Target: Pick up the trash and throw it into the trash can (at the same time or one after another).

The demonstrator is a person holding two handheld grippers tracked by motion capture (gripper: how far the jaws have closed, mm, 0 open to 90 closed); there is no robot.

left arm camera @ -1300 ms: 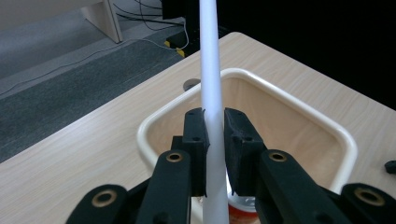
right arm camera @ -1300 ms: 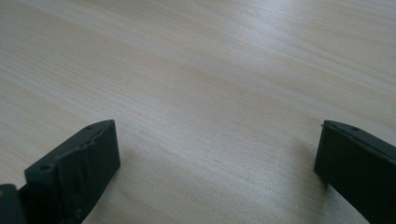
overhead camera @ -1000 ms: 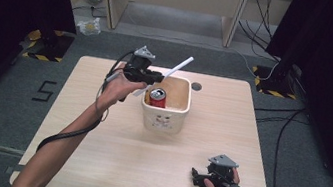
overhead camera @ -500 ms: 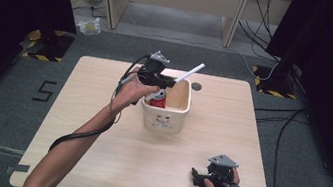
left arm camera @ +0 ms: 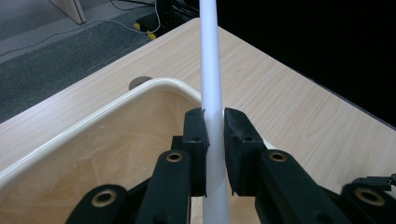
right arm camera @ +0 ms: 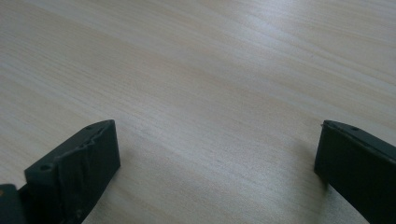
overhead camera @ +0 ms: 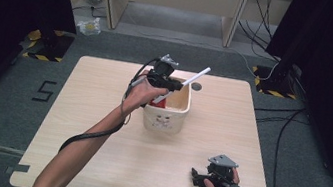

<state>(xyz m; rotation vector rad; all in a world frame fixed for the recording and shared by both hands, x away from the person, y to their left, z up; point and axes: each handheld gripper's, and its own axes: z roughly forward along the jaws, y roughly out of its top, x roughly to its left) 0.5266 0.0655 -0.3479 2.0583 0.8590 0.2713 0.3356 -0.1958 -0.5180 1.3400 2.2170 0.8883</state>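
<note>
Cream tub [overhead camera: 165,118] holding red can [overhead camera: 159,102], left gripper [left arm camera: 214,122] jaws pinching white tube [left arm camera: 210,70] above it; right gripper [right arm camera: 217,149] jaws spread

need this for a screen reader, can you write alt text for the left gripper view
The left gripper is shut on a white tube, which runs up past the cream bin below. Pale wooden table lies beyond the bin's rim.

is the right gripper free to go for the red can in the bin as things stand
Probably not straight away: the left gripper, holding the white stick, hangs over the bin above the red can; the right gripper is open.
</note>
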